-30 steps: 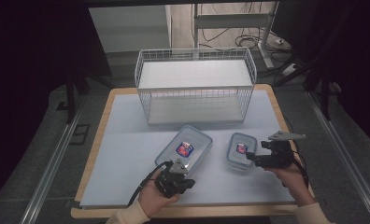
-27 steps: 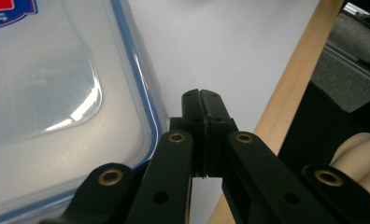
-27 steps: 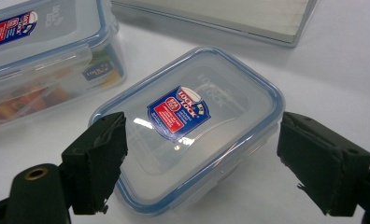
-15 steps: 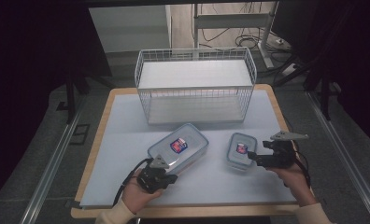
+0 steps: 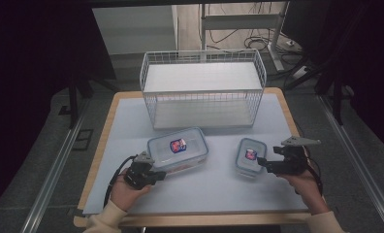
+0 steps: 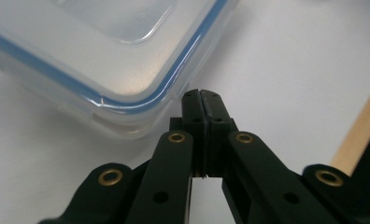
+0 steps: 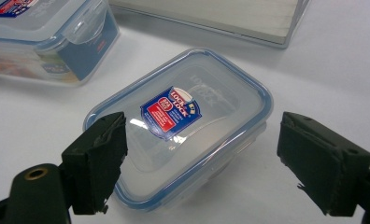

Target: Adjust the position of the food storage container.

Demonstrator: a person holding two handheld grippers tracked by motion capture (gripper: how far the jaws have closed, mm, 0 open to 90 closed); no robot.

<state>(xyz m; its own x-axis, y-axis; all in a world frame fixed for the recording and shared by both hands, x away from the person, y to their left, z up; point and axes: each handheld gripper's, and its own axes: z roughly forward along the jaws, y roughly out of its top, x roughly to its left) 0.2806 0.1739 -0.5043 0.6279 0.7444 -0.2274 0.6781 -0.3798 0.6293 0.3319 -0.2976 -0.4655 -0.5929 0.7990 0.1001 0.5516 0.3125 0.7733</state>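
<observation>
The left hand-held gripper (image 6: 202, 95), jaws pressed together on nothing, sits at the near left corner of the large container (image 5: 177, 148). The right hand-held gripper (image 7: 202, 163) stands wide open, its jaws flanking the near end of the small container (image 7: 183, 126), whose blue and red label reads "LOCK & LOCK". Both containers lie on the counter (image 5: 219, 187), the small one to the right, with the white wire basket (image 5: 202, 90) beyond them.

The high view is soft and slightly grainy: the table (image 5: 132, 126) is evenly lit from above, while the room around it falls into near darkness. In the gripper views the white surface is bright, nearly washed out. There the near container lid (image 6: 103, 51) is blurred, with a small glare spot on the other lid (image 7: 138, 123).
</observation>
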